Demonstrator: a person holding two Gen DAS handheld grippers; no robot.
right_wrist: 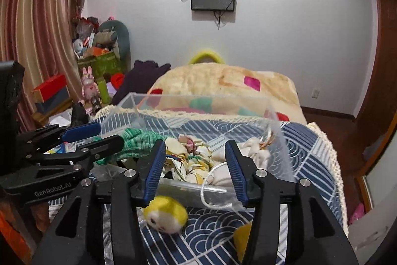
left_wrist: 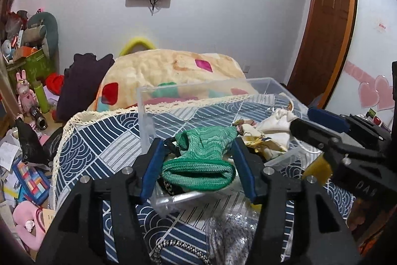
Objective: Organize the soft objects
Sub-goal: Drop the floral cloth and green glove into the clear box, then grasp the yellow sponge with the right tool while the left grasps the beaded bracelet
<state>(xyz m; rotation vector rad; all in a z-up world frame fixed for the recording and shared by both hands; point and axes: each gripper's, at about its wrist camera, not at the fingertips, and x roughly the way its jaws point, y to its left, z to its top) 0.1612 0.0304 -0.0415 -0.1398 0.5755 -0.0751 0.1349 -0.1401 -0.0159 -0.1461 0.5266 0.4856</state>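
Observation:
A clear plastic box (left_wrist: 146, 113) stands on the blue patterned cloth (left_wrist: 99, 145). A green knitted piece (left_wrist: 203, 160) lies over the box's near rim, between my left gripper's (left_wrist: 198, 165) open fingers, not pinched. Cream floral fabric (left_wrist: 258, 133) and a white pouch (left_wrist: 280, 118) lie inside the box. My right gripper (right_wrist: 196, 165) is open at the box's (right_wrist: 280, 140) near wall. A yellow plush ball (right_wrist: 165, 214) lies on the cloth just below it, blurred. The left gripper also shows in the right wrist view (right_wrist: 91, 138), over the green piece (right_wrist: 136, 138).
A grey sparkly cloth (left_wrist: 230, 237) lies on the near table. A cream blanket (left_wrist: 171, 73) covers the bed behind. Toys and boxes (left_wrist: 29, 81) crowd the floor at left. A wooden door (left_wrist: 325, 24) stands at right. A second yellow thing (right_wrist: 244, 235) lies beside the right finger.

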